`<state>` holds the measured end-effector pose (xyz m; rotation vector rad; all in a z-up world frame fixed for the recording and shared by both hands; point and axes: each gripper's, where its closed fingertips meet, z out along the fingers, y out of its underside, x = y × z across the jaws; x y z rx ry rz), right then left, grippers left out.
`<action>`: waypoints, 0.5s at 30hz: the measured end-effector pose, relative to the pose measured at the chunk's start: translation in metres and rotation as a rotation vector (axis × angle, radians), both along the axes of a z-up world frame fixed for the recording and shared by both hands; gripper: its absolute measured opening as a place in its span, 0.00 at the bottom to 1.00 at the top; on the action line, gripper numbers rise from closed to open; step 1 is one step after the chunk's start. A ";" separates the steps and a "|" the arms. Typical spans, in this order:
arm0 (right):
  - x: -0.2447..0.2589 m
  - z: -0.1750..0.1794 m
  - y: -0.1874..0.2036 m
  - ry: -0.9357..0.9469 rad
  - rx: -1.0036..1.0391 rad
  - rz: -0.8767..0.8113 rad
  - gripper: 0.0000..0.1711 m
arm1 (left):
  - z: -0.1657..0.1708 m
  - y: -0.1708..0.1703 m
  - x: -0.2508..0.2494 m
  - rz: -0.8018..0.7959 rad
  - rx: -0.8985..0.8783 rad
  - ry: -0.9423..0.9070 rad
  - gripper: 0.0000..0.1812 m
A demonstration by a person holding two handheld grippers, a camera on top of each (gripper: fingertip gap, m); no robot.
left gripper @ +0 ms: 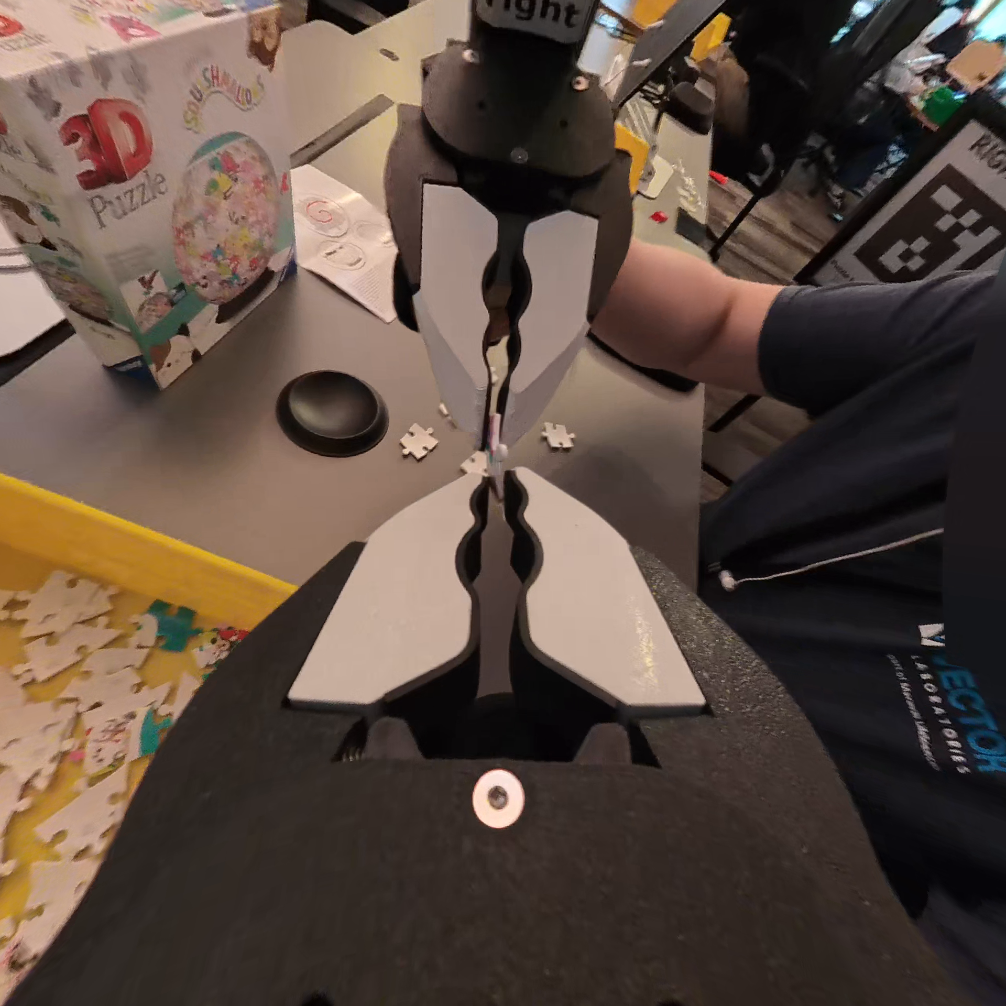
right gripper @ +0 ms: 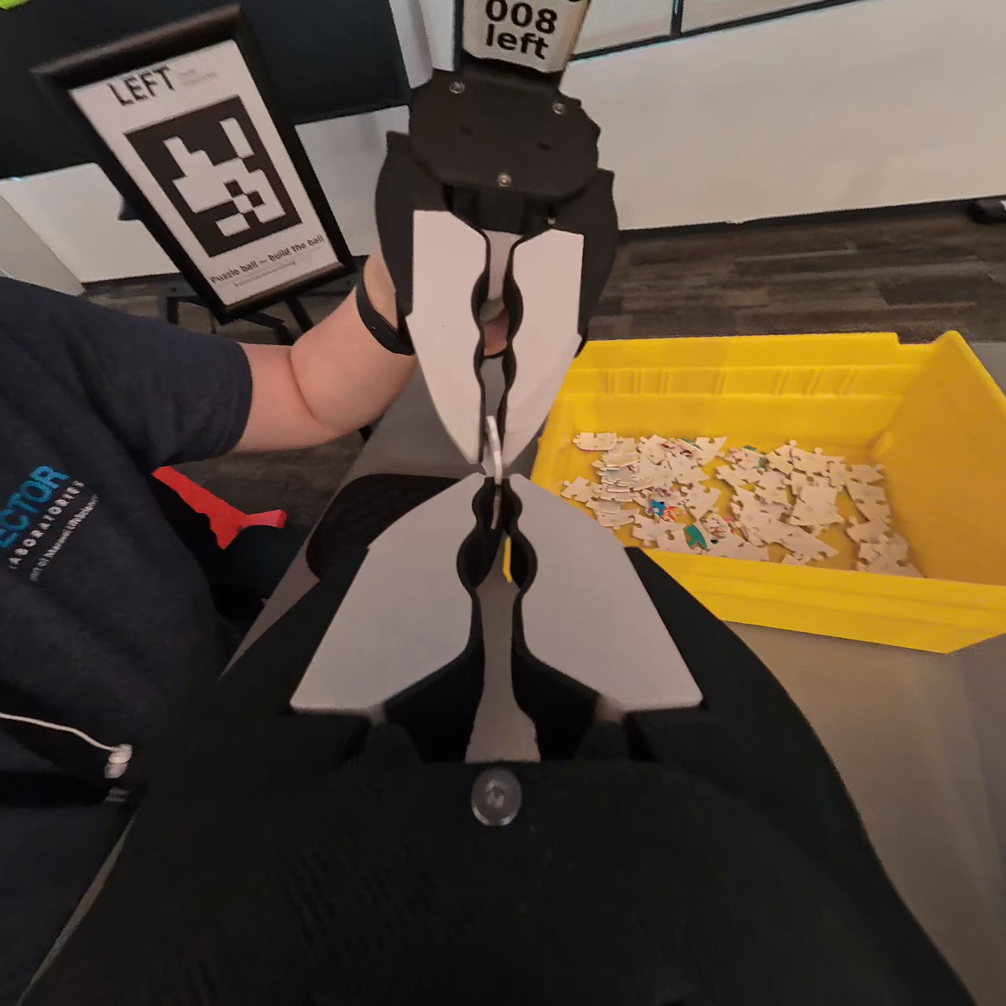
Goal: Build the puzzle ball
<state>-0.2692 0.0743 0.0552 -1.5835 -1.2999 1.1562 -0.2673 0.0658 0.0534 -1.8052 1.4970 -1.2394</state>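
Note:
My two grippers meet tip to tip above the grey table (left gripper: 163,435). My left gripper (left gripper: 492,479) is shut on a thin puzzle piece held edge-on; it comes in from the top of the right wrist view (right gripper: 491,454), where the white curved piece (right gripper: 494,446) shows between its tips. My right gripper (right gripper: 495,483) is shut on another puzzle piece (right gripper: 496,509); it comes in from the top of the left wrist view (left gripper: 498,430), holding a coloured piece (left gripper: 496,442). The two pieces touch edge to edge between the tips.
A yellow bin (right gripper: 762,375) with several loose pieces (right gripper: 735,490) sits beside the left gripper. A black round stand (left gripper: 332,413), the puzzle box (left gripper: 147,218), a paper sheet (left gripper: 337,234) and loose pieces (left gripper: 418,440) lie on the table. The person's torso is close by. Only a small space, under 4 cm, lies between the two pairs of fingers.

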 end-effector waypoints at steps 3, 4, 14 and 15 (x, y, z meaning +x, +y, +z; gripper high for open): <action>-0.001 0.003 0.009 0.016 0.002 -0.055 0.13 | -0.004 0.018 -0.007 0.081 0.038 0.040 0.01; 0.003 0.005 0.013 0.013 0.015 -0.093 0.15 | -0.006 0.028 -0.013 0.117 0.050 0.069 0.01; 0.128 -0.082 -0.017 -0.273 0.112 -0.441 0.15 | -0.120 0.194 -0.068 0.634 -0.151 0.506 0.01; 0.139 -0.095 -0.025 -0.307 0.105 -0.461 0.15 | -0.132 0.203 -0.070 0.657 -0.148 0.539 0.01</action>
